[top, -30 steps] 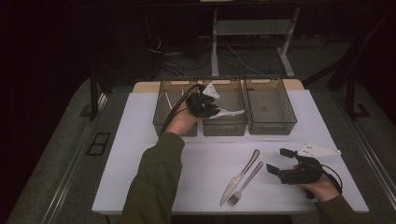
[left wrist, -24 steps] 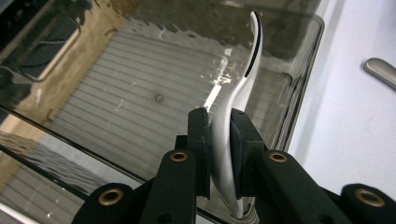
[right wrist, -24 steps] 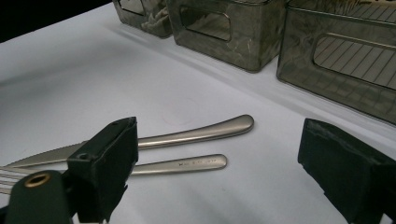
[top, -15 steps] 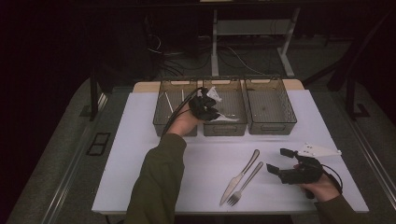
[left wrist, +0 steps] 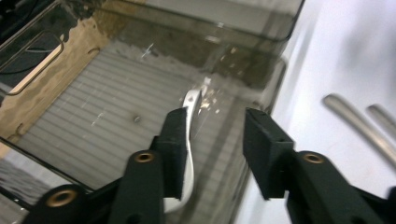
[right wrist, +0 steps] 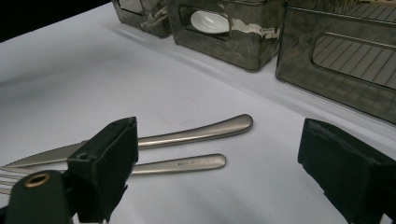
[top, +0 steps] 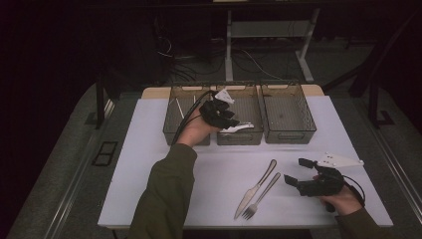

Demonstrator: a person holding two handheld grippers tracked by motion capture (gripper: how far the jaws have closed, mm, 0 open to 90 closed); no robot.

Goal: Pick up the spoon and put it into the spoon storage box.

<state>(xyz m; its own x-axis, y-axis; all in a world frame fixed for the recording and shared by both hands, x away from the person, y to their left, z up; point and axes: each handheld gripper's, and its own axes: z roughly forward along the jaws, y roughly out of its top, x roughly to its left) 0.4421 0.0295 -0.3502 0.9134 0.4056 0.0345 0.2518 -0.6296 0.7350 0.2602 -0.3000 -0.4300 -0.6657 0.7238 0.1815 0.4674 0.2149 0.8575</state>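
1. My left hand-held gripper (top: 230, 118) hangs over the middle smoky see-through plastic bin (top: 255, 137) of three set side by side at the 12 o'clock end of the white surface (top: 149, 164).
2. Its jaws have just been opening — in the left gripper view a gap shows between the pads, and the white plastic spoon (left wrist: 188, 140) lies against the left pad only, so I count it as released, not clamped.
3. That spoon sits inside the middle bin, above its ribbed floor; from above, its pale handle (top: 241, 127) pokes out toward 3 o'clock from under the jaws.
4. The right gripper view shows the spoon's bowl through the cut-out handle in the bin's front wall.
5. My right hand-held gripper (top: 294, 173) rests low at about 4 o'clock on the surface, jaws spread wide and gripping nothing.
6. Just at its 9 o'clock side lie a brushed steel table knife (top: 257, 188) and a matching steel fork (top: 263, 195) — parallel, close together, handles pointing toward 1 o'clock.
7. The right-hand bin (top: 288, 134) stands just beside the middle one.
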